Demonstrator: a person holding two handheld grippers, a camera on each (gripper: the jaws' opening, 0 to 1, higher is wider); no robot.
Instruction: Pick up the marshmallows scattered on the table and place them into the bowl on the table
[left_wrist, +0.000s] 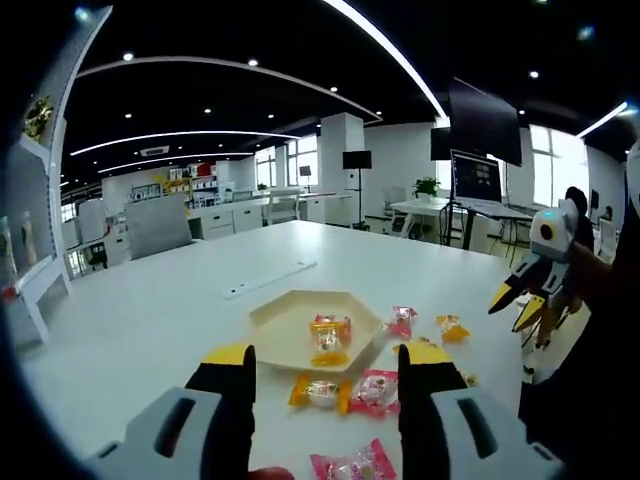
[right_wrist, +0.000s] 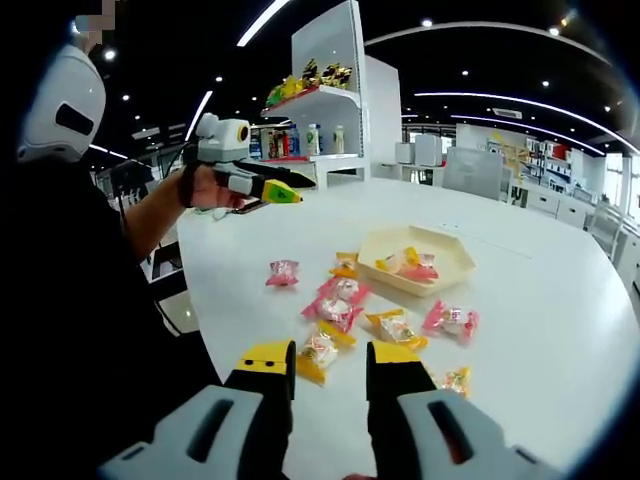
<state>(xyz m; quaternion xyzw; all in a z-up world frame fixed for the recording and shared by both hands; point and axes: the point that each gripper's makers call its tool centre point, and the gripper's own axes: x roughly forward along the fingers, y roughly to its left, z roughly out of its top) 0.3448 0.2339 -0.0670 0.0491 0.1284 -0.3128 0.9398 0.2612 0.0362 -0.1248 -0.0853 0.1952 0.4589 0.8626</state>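
in the left gripper view the left gripper (left_wrist: 327, 362), grey-bodied with black fingers and yellow tips, has its jaws spread wide with nothing between them. just beyond the tips sits the shallow cream hexagonal bowl (left_wrist: 285, 312) on the white table (left_wrist: 150, 300), with a couple of wrapped marshmallows already in it (left_wrist: 329, 338). between the jaws lie a yellow-wrapped marshmallow (left_wrist: 319, 391) and a pink-wrapped one (left_wrist: 375, 390) touching it; another pink one (left_wrist: 355, 466) lies nearer the camera. past the right jaw are a pink sweet (left_wrist: 402, 320) and a yellow sweet (left_wrist: 452, 327).

in the right gripper view the right gripper (right_wrist: 330, 365) has its jaws apart by a narrow gap, empty, above a yellow-wrapped marshmallow (right_wrist: 317, 353) at its left tip. the bowl is ahead and slightly right, with wrapped sweets scattered between it and the jaws.
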